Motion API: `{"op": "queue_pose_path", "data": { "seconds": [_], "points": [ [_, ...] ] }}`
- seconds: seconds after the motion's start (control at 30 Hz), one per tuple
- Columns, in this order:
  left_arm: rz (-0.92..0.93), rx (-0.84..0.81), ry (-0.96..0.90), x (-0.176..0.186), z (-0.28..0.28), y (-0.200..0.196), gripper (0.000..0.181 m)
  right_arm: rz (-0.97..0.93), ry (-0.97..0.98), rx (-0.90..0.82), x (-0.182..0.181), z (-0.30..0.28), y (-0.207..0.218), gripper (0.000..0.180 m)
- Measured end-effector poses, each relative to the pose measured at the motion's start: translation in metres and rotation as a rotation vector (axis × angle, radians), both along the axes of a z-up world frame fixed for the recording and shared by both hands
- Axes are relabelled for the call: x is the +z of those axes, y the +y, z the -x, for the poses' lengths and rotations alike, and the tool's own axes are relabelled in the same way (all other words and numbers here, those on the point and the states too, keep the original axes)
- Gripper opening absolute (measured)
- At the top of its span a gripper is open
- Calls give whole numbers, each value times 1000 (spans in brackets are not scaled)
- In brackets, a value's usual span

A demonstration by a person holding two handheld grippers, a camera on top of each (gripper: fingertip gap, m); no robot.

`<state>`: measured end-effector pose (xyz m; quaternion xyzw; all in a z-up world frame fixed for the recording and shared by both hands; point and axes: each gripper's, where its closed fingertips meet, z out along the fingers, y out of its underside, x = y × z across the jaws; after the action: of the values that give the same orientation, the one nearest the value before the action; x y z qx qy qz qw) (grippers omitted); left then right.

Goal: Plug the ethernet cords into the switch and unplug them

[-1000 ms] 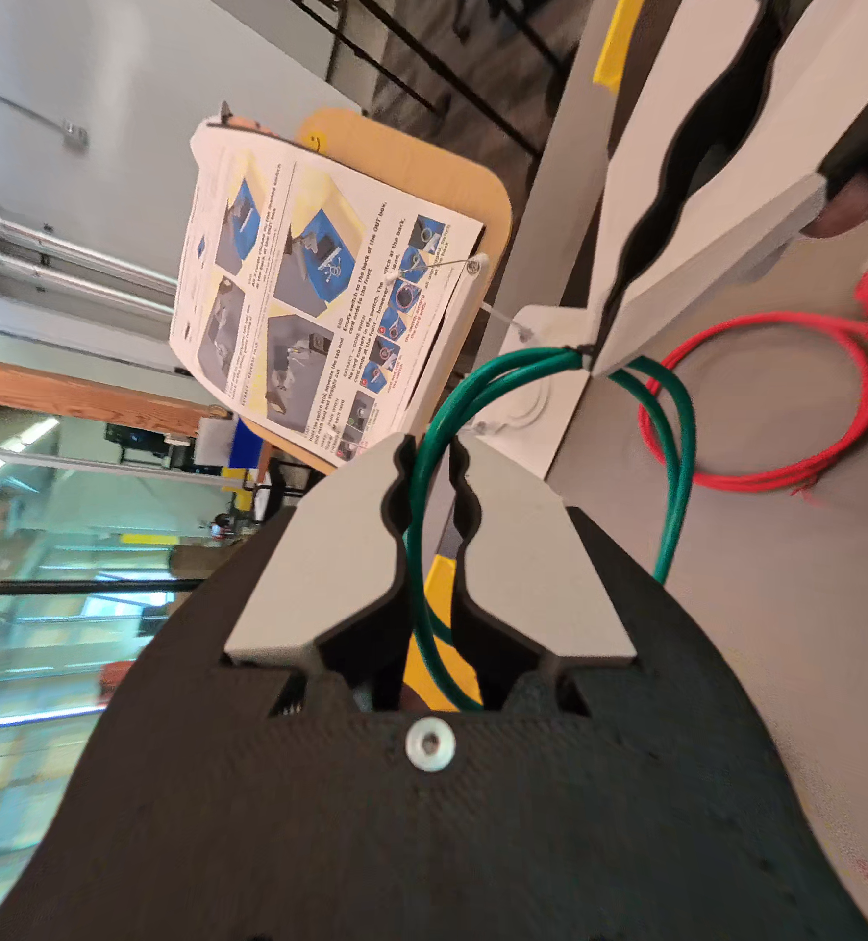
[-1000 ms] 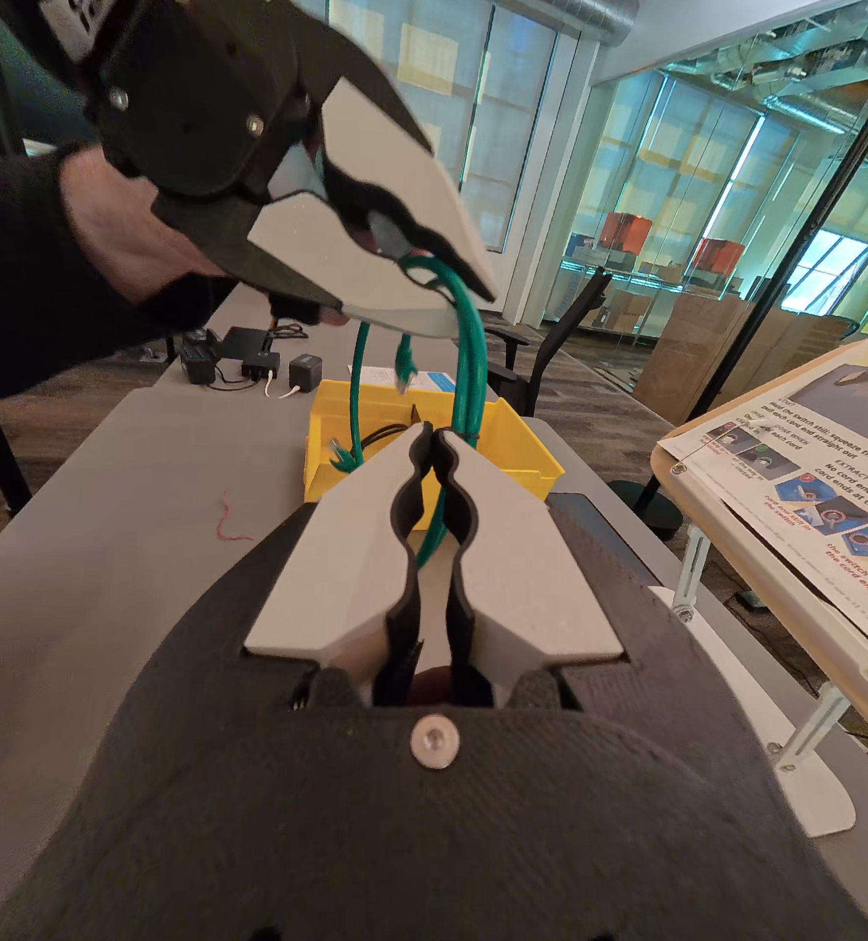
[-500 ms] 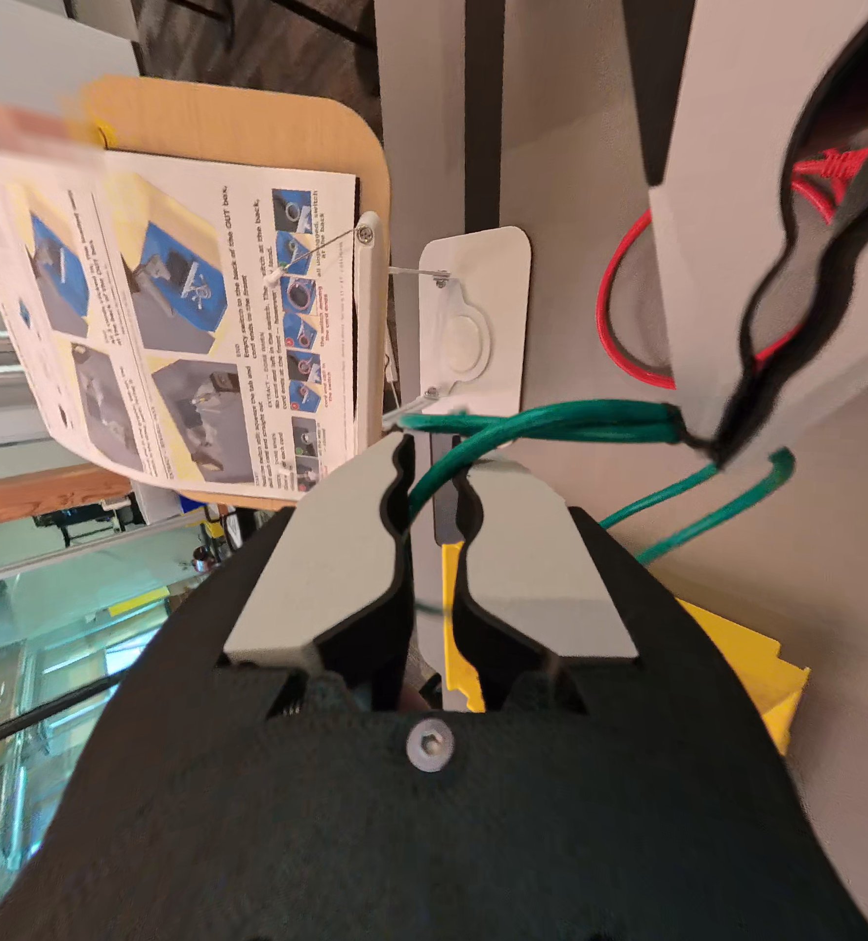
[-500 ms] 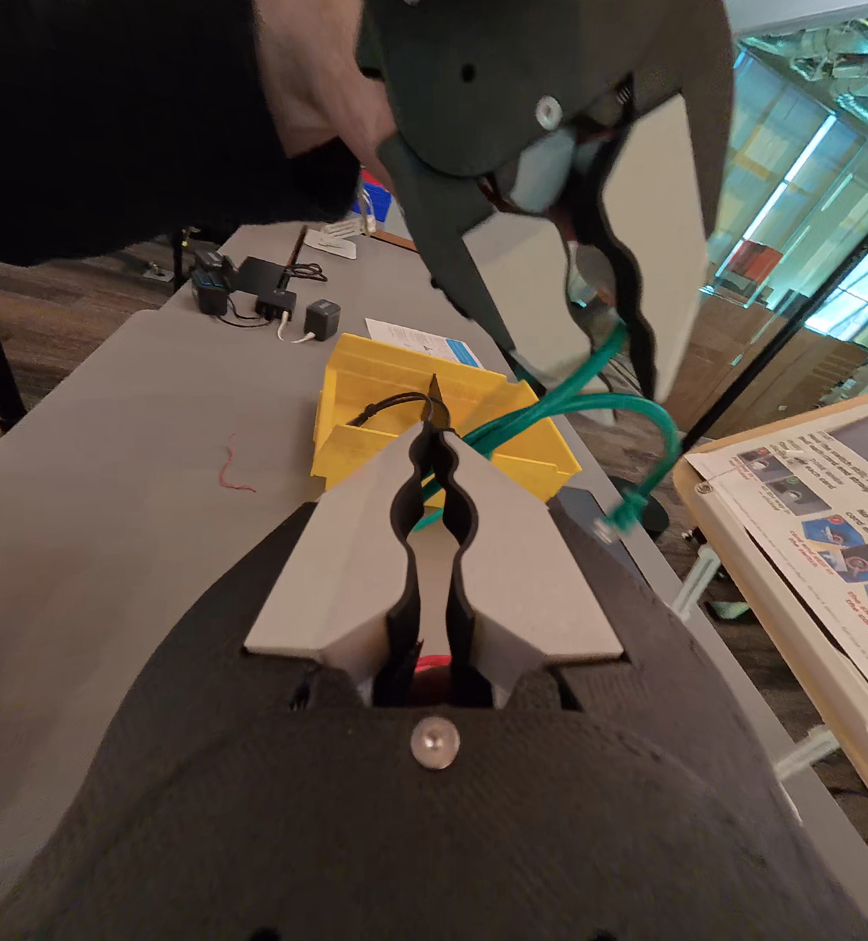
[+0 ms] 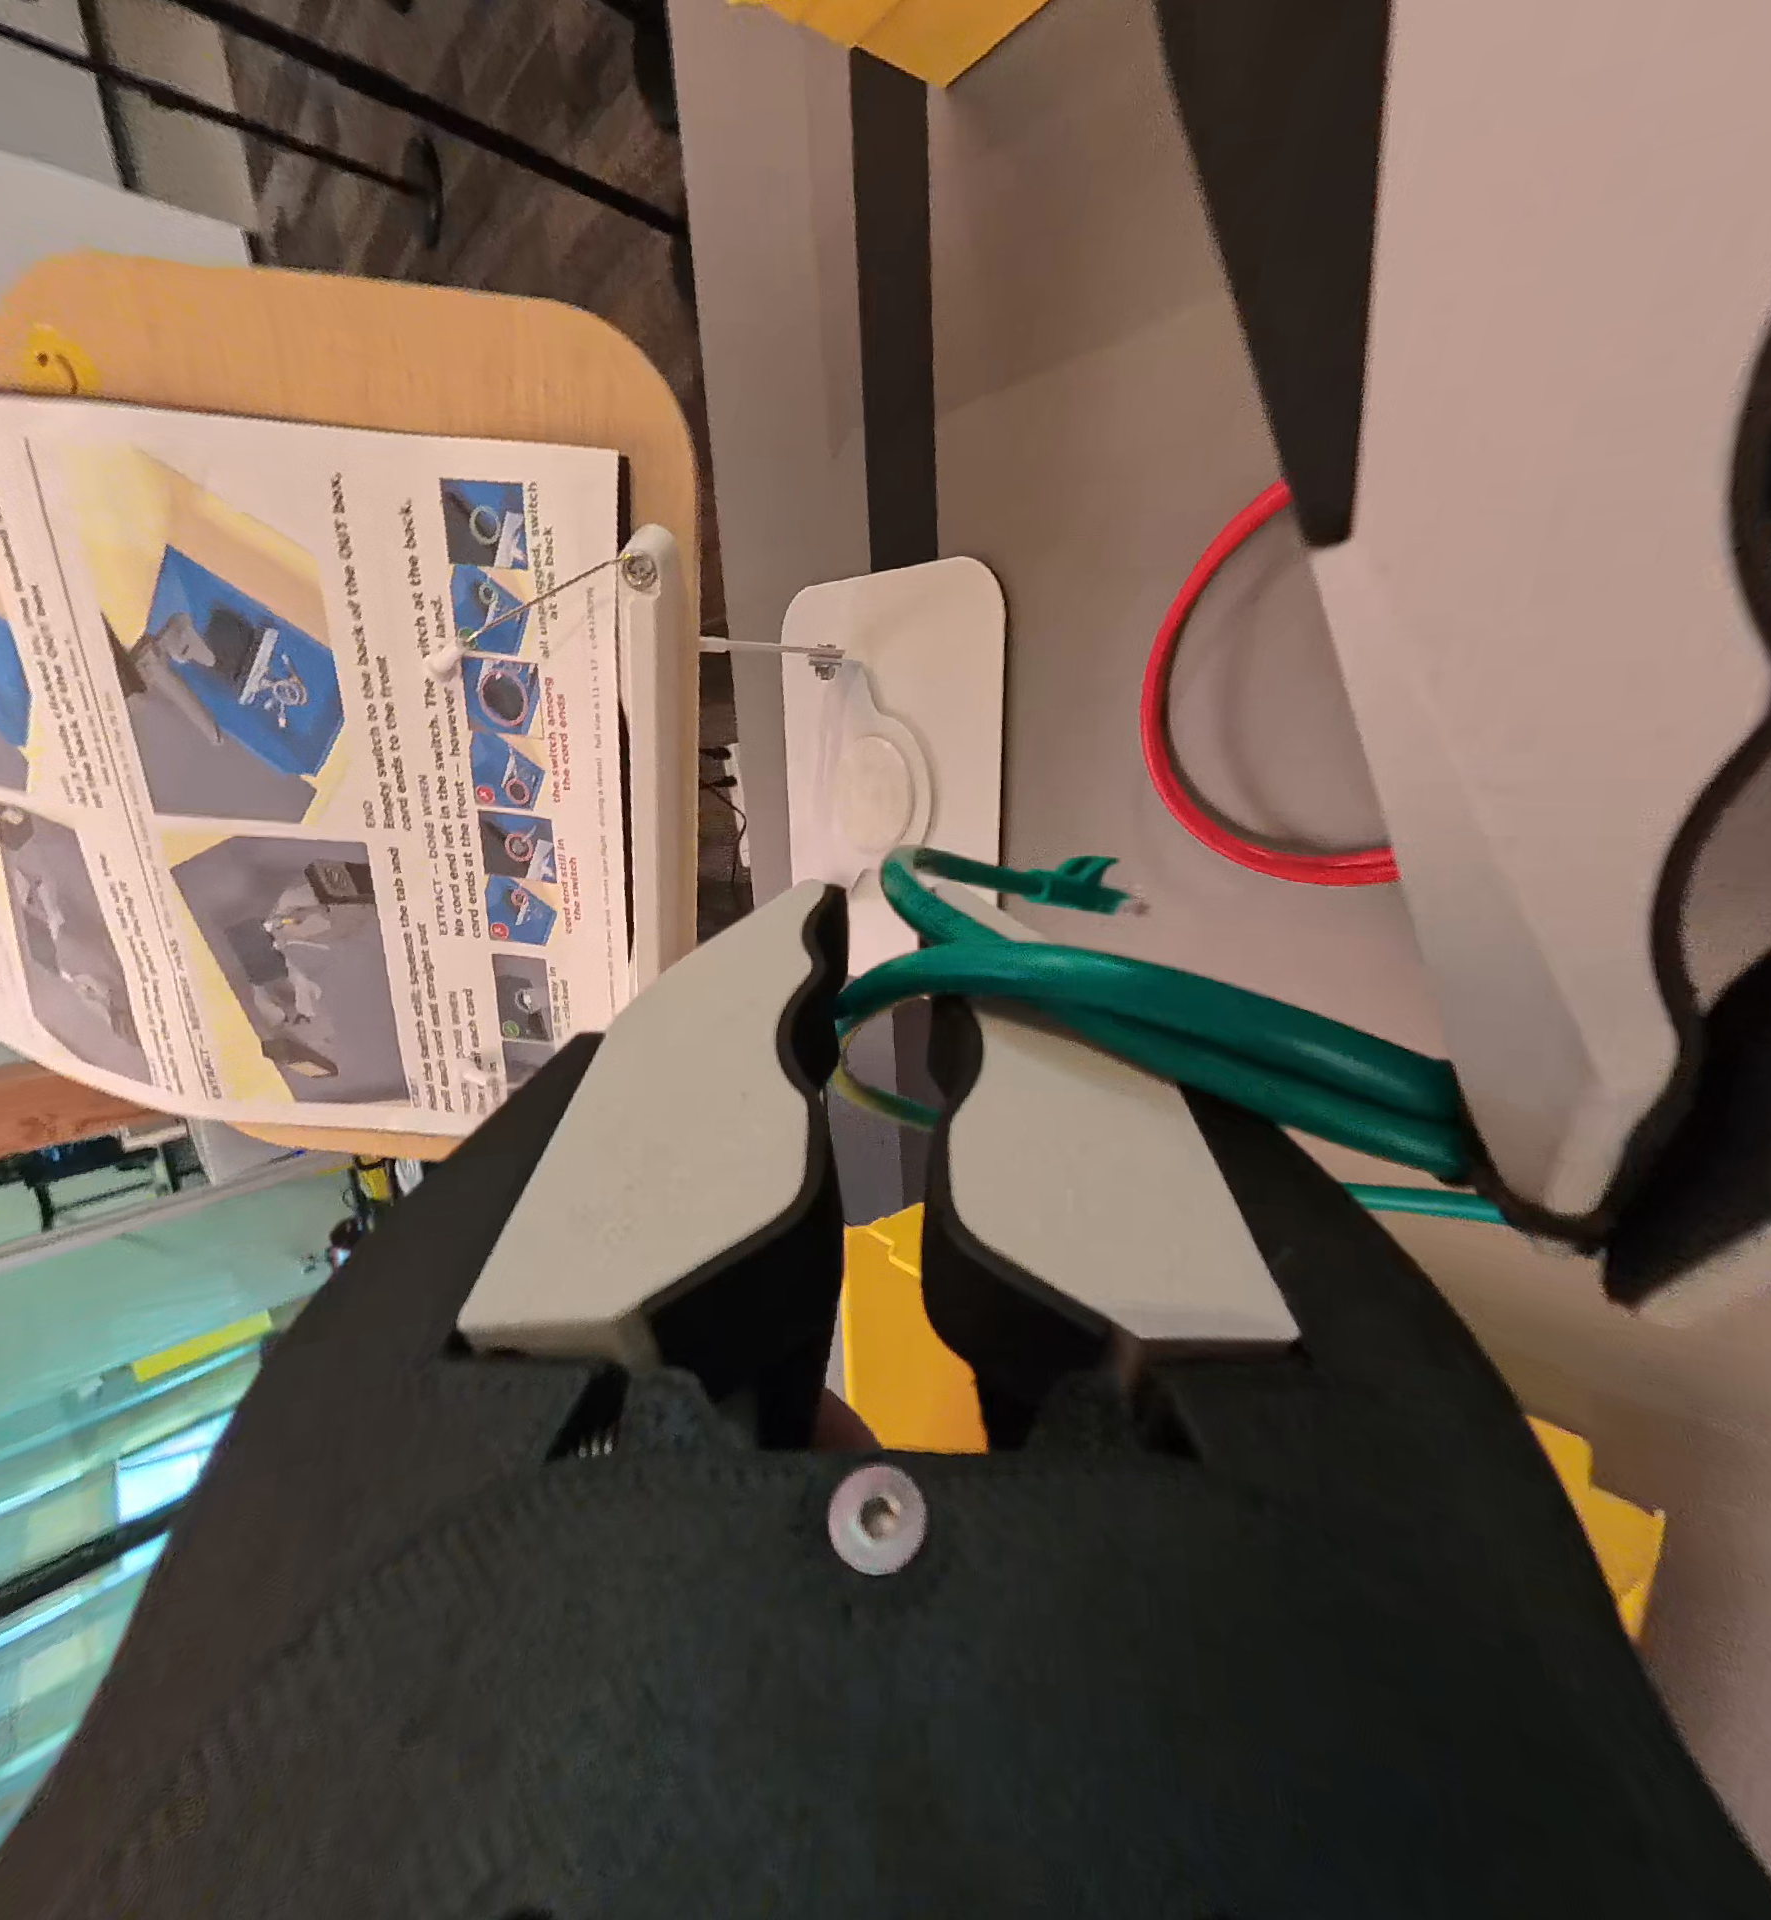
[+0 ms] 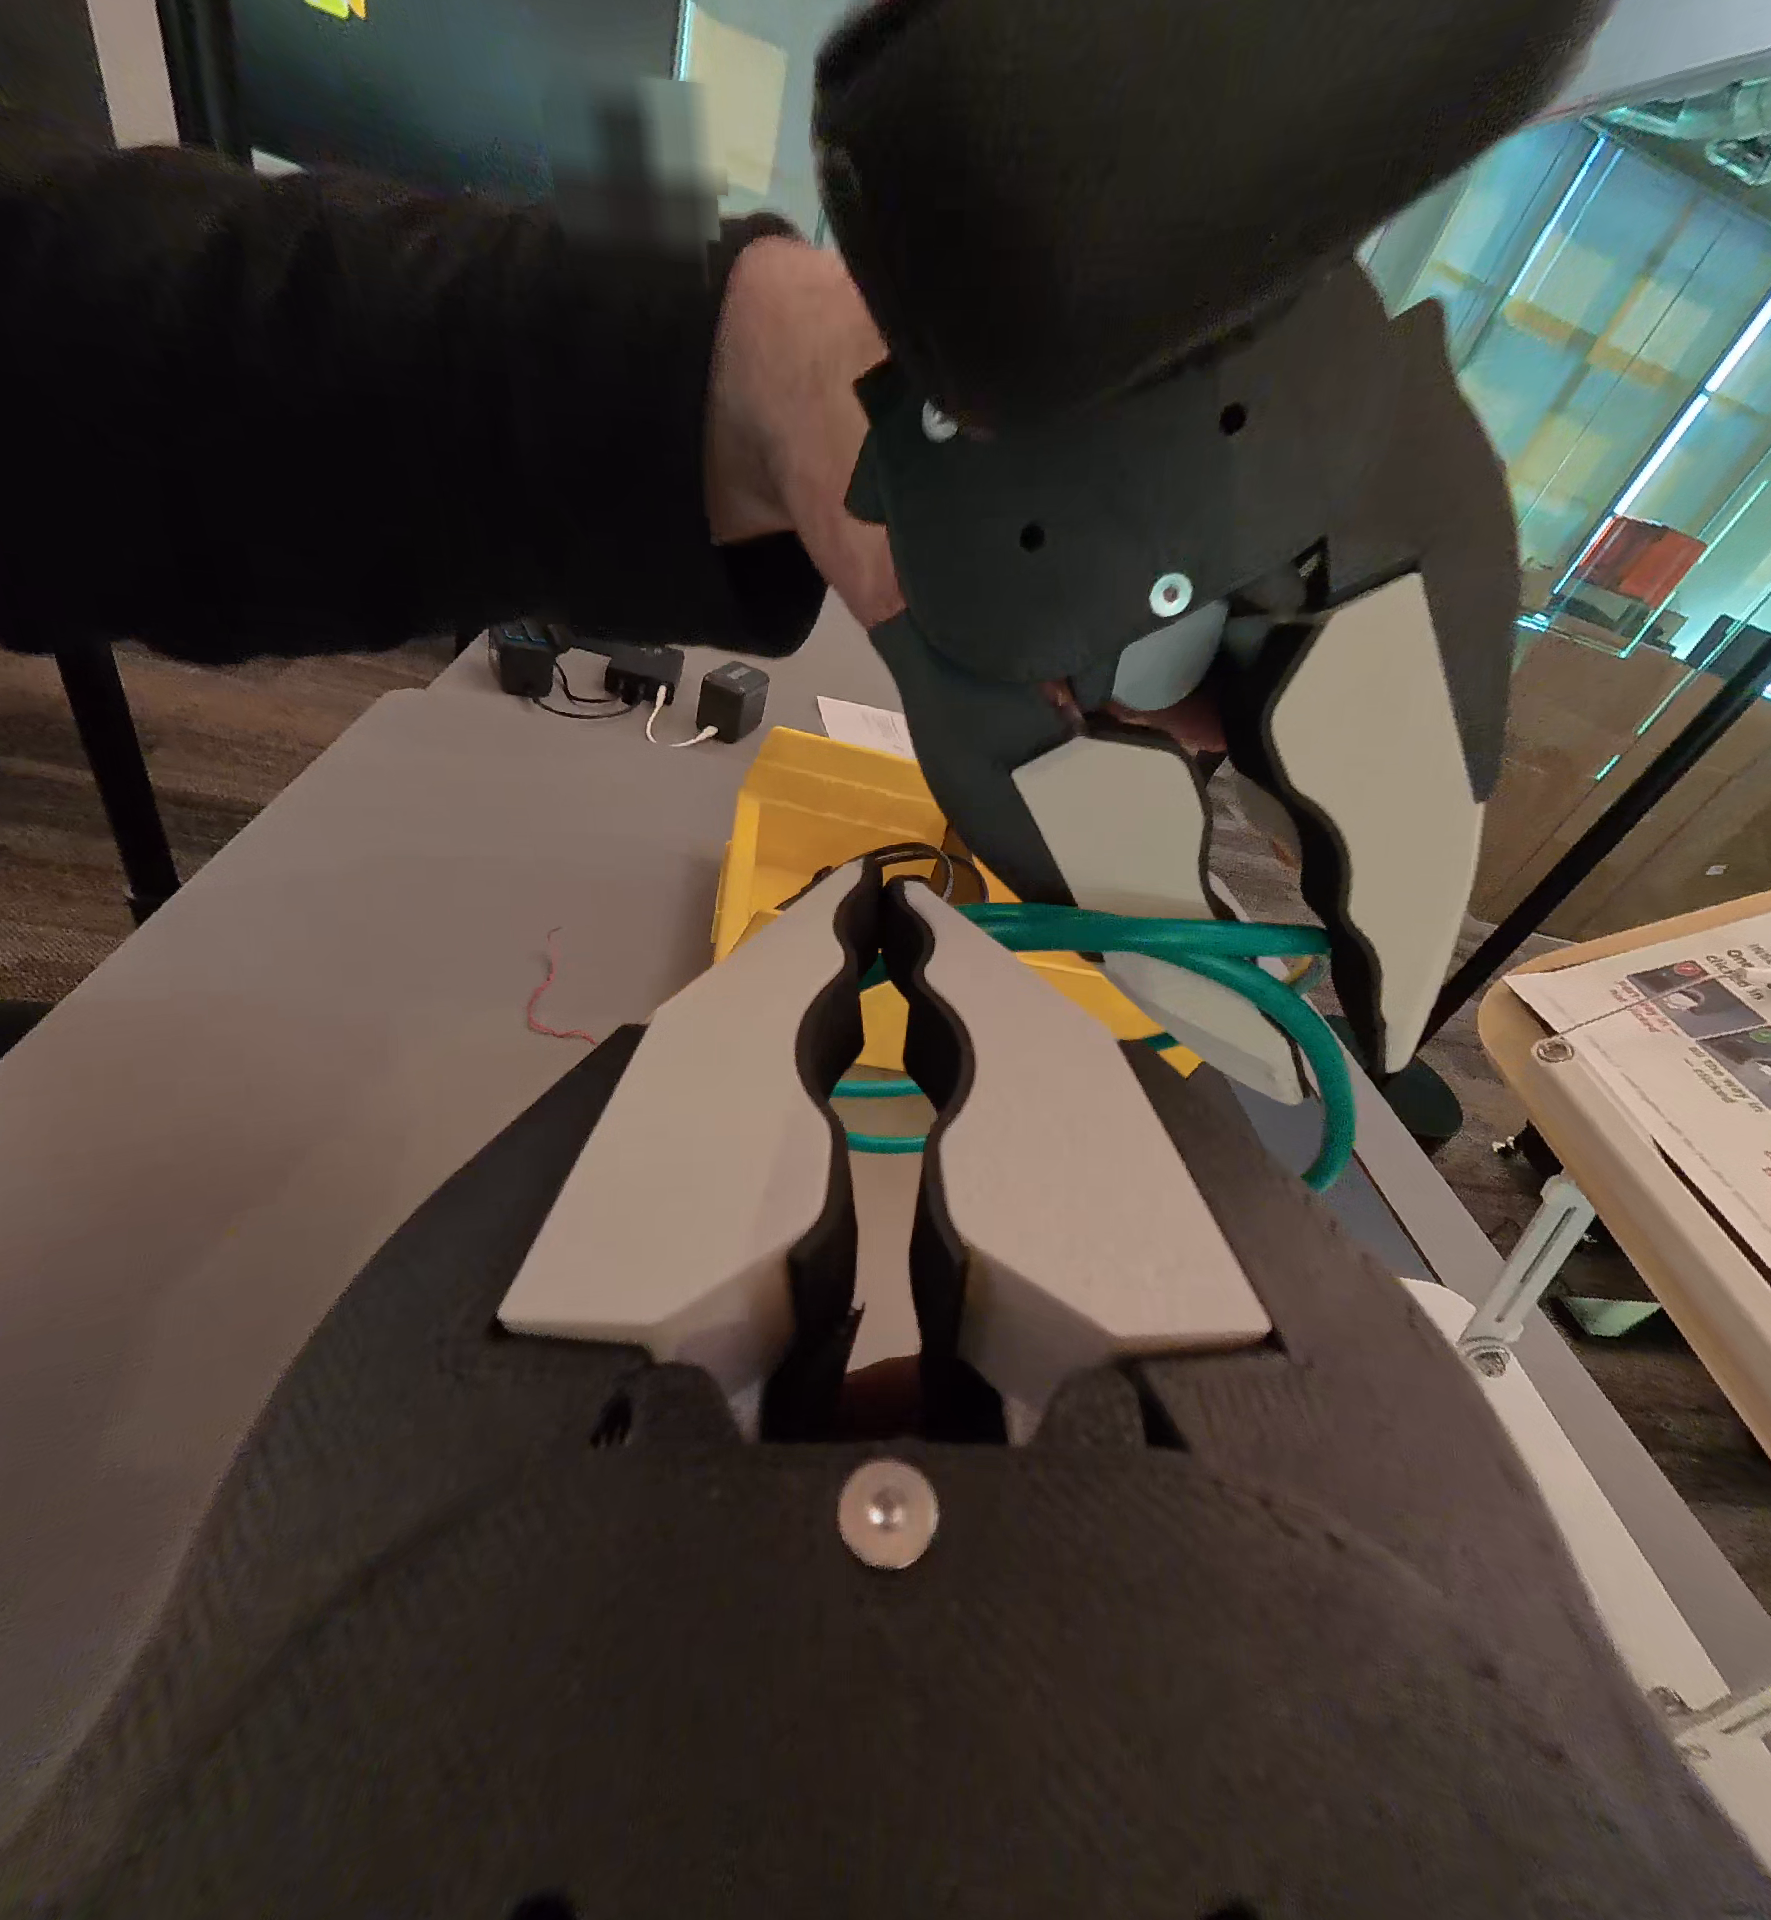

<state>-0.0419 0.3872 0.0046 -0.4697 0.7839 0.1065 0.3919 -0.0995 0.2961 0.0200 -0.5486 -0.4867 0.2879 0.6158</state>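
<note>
**State.** The right gripper (image 6: 886, 894) is closed at the tips. In the left wrist view it clamps a bundle of strands of the green cord (image 5: 1224, 1029). The left gripper (image 5: 886, 935) stands partly open. The cord runs through the gap between its fingers, which do not pinch it. Both tools are held above the table (image 6: 341, 935), near the yellow bin (image 6: 819, 790).

**Task items.** One plug (image 5: 1068, 883) of the green cord hangs free, just beyond the left fingertips and off the table. A red cord (image 5: 1167, 727) lies coiled on the table, partly hidden behind the right gripper. No switch can be made out in either view.

**Step in hand (judgement).** The cord is being uncoiled or re-gripped so that a plug can be presented. No plugging has begun.

**Hazards.**
- Loose loop: the left fingers do not restrain the cord. If the grippers separate, the cord can slide out and the plug can swing away.
- Multi-strand clamp: the right gripper holds several strands at once. Pulling may tighten the coil into a tangle instead of freeing an end.
- Snagging: a slack loop hangs close to the bin and may catch on its rim.
- Latch tab: closing the left gripper on the plug at the wrong angle may press or bend the tab.
</note>
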Motion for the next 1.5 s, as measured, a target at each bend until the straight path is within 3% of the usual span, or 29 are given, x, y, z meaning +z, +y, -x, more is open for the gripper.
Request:
{"op": "queue_pose_path", "data": {
  "seconds": [0.03, 0.13, 0.2, 0.4, 0.63, 0.77, 0.9, 1.2, 1.3, 1.5],
  "points": [
    [-4, 18, -35, 1, 0, 2, 12, 3, 7, -3, 1, 0, 1, 0],
    [-35, 114, -149, 9, 12, 14, 14, 16, 30, -17, 3, -6, 5, 0],
    [-33, 189, -238, 18, 27, 18, 26, 34, 69, -36, 7, -14, 10, 0],
    [5, 286, -535, 39, 57, -17, 31, 80, 170, -95, 16, -37, 25, 0],
    [131, 261, -575, -1, 31, -72, 47, 130, 258, -121, 23, -42, 31, 0],
    [126, 295, -574, -32, 11, -68, 61, 147, 311, -90, 31, -36, 25, 0],
    [99, 295, -603, -46, -1, -64, 16, 150, 318, -55, 35, -27, 19, 0],
    [83, 277, -559, -28, 19, -62, 7, 121, 372, -79, 47, -48, 23, 0],
    [104, 274, -499, -16, 31, -62, 7, 64, 307, -87, 53, -42, 16, 23],
    [115, 239, -387, -2, 56, -63, 7, -150, 88, -170, 45, -50, 14, 46]
  ]
}}
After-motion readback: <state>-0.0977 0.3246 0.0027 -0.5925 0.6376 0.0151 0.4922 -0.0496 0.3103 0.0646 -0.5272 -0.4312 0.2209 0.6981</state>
